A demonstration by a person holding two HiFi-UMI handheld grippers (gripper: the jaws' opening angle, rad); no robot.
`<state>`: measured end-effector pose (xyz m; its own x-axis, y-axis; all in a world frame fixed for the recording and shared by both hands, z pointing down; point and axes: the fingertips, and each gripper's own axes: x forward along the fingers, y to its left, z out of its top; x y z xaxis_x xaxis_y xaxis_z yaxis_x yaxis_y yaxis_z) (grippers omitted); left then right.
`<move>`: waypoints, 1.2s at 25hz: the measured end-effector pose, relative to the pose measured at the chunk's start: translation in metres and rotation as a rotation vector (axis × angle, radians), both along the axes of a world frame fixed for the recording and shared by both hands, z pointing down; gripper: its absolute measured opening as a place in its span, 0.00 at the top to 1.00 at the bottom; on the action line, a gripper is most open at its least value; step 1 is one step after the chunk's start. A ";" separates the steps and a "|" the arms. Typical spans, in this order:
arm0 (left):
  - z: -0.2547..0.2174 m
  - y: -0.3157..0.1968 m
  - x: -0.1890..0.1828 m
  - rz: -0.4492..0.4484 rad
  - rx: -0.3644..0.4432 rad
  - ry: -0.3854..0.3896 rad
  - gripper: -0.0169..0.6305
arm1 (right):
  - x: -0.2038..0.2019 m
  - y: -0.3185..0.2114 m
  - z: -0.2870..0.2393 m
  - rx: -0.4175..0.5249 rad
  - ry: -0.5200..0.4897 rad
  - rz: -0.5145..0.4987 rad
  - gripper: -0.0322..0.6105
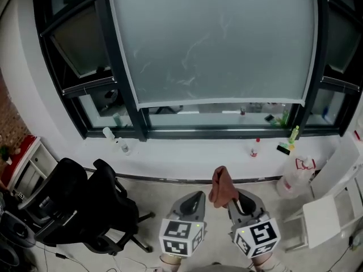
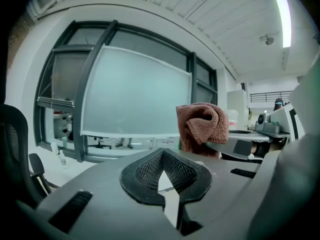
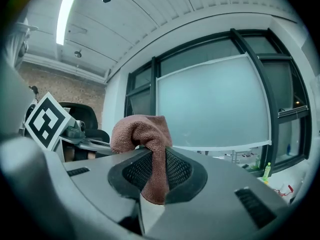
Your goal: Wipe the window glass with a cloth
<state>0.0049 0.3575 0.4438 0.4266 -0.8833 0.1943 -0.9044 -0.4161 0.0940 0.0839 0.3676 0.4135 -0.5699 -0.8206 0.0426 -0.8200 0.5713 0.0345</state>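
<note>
The brown cloth is clamped in the right tool, low before the frosted window glass and well apart from it. The left tool, just beside, is narrow and holds nothing. Small bottles stand on the white sill, and a black office chair stands on the floor to the left.

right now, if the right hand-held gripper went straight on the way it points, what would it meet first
Probably the frosted window glass, with the brown cloth clamped in the right hand-held gripper touching first. Nothing shows in between, though depth is unclear and the white sill lies lower.
</note>
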 end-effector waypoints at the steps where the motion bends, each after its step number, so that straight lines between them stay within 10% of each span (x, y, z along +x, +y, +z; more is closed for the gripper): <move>1: 0.000 0.000 0.005 0.004 0.003 0.007 0.97 | 0.005 0.000 0.000 0.001 0.001 -0.003 0.87; 13: 0.010 -0.009 0.063 0.027 -0.003 0.008 0.97 | 0.066 -0.011 0.009 -0.018 -0.002 0.009 0.87; 30: 0.013 -0.098 0.040 -0.027 -0.020 0.014 0.97 | 0.054 -0.097 0.016 -0.057 -0.009 -0.006 0.87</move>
<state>0.0444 0.2597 0.4567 0.4058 -0.8905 0.2059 -0.9137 -0.3897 0.1152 0.1381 0.2704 0.4292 -0.5754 -0.8135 0.0844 -0.8167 0.5770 -0.0059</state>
